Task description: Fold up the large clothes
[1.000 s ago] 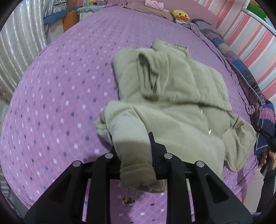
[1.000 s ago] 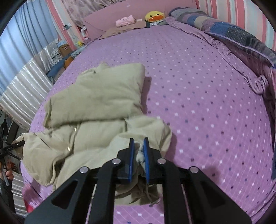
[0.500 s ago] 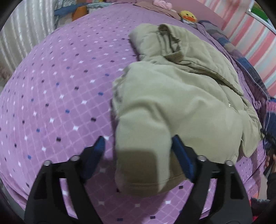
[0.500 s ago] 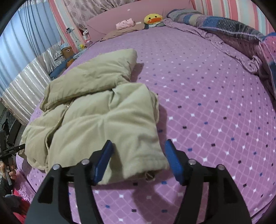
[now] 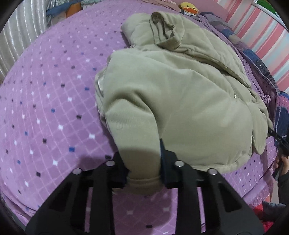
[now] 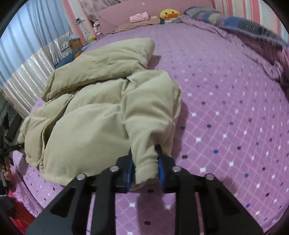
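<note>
While the puffy khaki-green padded jacket (image 5: 180, 94) lies bunched in a heap on the bed's purple quilted cover with small white and blue diamonds (image 5: 45, 108), both grippers bite into its near edge. Closing, the left gripper (image 5: 142, 162) has a thick cuffed sleeve end of the jacket squeezed between its black fingers (image 5: 168, 162), the cuff bulging out just behind them. Also closing, the right gripper (image 6: 145, 162) pinches another ribbed cuff between its blue-padded fingers (image 6: 160, 168), the fabric filling the narrow gap. Beyond the jacket, a yellow duck plush toy (image 6: 169, 13) and a small pink bundle (image 6: 140, 17) sit by the pink headboard, and a dark patterned blanket (image 6: 243, 23) lies along the bed's far side beside a pink striped wall.
</note>
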The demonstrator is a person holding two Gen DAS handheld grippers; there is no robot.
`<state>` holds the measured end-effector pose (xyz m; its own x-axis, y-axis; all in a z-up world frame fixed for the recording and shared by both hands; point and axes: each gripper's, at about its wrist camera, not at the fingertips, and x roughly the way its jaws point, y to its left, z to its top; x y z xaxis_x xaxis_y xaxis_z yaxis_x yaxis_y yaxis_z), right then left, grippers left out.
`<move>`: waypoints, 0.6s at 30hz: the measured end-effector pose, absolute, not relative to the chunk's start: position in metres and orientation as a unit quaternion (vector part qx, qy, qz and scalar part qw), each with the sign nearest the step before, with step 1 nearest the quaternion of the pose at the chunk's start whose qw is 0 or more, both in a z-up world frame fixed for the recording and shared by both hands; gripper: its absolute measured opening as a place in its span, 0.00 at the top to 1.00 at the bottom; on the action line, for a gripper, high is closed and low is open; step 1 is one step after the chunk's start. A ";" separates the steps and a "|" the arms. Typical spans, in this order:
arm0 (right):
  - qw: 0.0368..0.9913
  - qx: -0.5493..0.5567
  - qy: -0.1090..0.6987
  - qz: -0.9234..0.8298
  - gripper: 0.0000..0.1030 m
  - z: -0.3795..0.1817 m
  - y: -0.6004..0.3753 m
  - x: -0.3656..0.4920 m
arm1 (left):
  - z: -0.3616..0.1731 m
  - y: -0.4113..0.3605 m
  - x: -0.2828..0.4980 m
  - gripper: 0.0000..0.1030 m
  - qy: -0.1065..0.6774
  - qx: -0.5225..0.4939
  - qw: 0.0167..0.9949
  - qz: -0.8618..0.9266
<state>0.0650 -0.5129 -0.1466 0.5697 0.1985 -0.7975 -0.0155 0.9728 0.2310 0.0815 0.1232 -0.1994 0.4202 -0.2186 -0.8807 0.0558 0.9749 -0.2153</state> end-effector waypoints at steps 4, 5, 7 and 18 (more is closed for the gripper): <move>0.895 0.094 0.432 0.061 0.83 -0.115 -0.509 0.076 | -0.175 0.120 0.097 0.82 0.515 -0.082 0.848 -0.093; 0.899 0.095 0.423 0.062 0.84 -0.106 -0.509 0.078 | -0.169 0.120 0.101 0.82 0.510 -0.086 0.850 -0.100; 0.909 0.099 0.400 0.066 0.84 -0.086 -0.510 0.085 | -0.150 0.120 0.114 0.82 0.496 -0.097 0.855 -0.115; 0.924 0.154 0.341 0.073 0.86 0.006 -0.506 0.191 | -0.044 0.105 0.211 0.83 0.450 -0.132 0.870 -0.154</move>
